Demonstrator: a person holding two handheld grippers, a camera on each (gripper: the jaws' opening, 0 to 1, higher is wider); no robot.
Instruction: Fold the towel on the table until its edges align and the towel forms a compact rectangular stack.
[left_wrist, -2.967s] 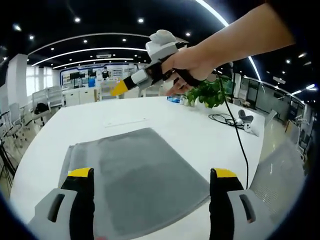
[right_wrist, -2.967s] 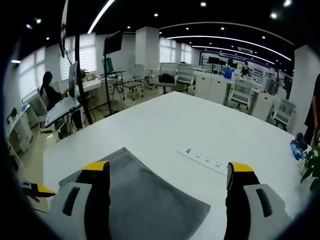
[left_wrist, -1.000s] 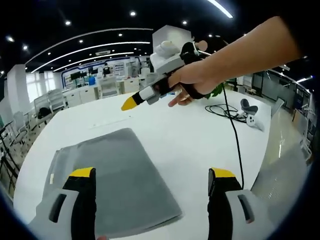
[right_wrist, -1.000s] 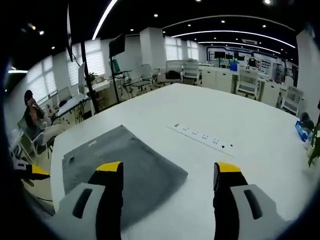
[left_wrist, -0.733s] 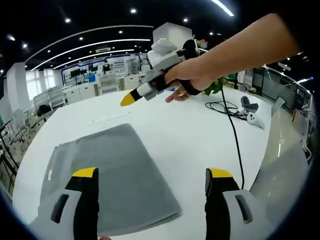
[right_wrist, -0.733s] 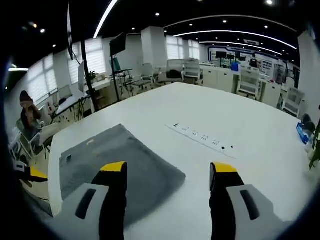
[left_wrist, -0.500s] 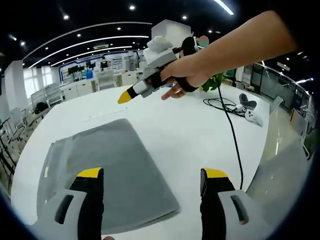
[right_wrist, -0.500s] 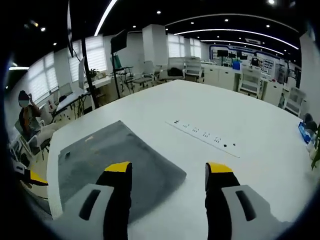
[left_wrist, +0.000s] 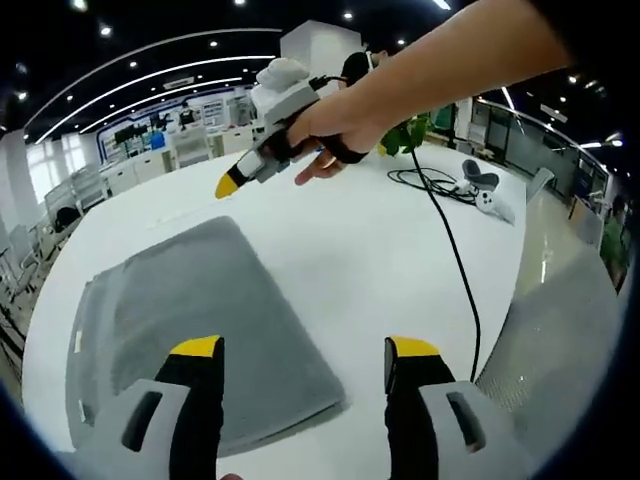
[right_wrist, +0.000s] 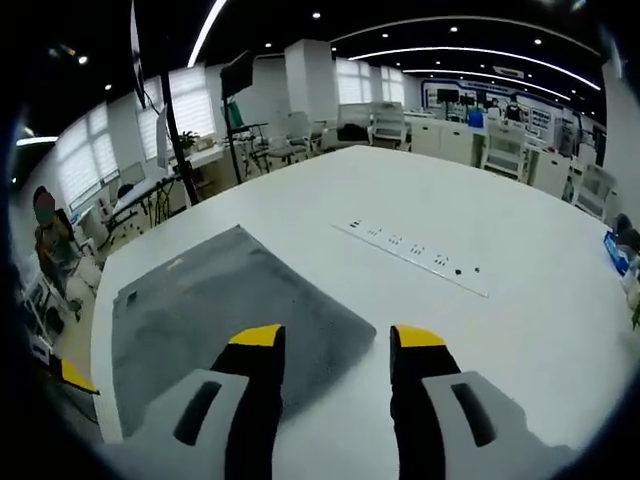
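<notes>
Both grippers' jaws are narrowing compared with a second ago, still parted and holding nothing, so a grasp on the towel (left_wrist: 190, 320) is probably coming. The left gripper (left_wrist: 305, 360) is hovering over the towel's near right corner; the right gripper (right_wrist: 327, 345) is nearing its far corner. Bare table (left_wrist: 370, 260) is stretching right of the towel; a cable (left_wrist: 455, 270) is trailing there.

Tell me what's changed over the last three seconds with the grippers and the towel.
Both grippers' jaws have narrowed but remain open and empty: left gripper, right gripper. The grey towel stays folded flat on the white table; neither gripper has taken hold of it.
</notes>
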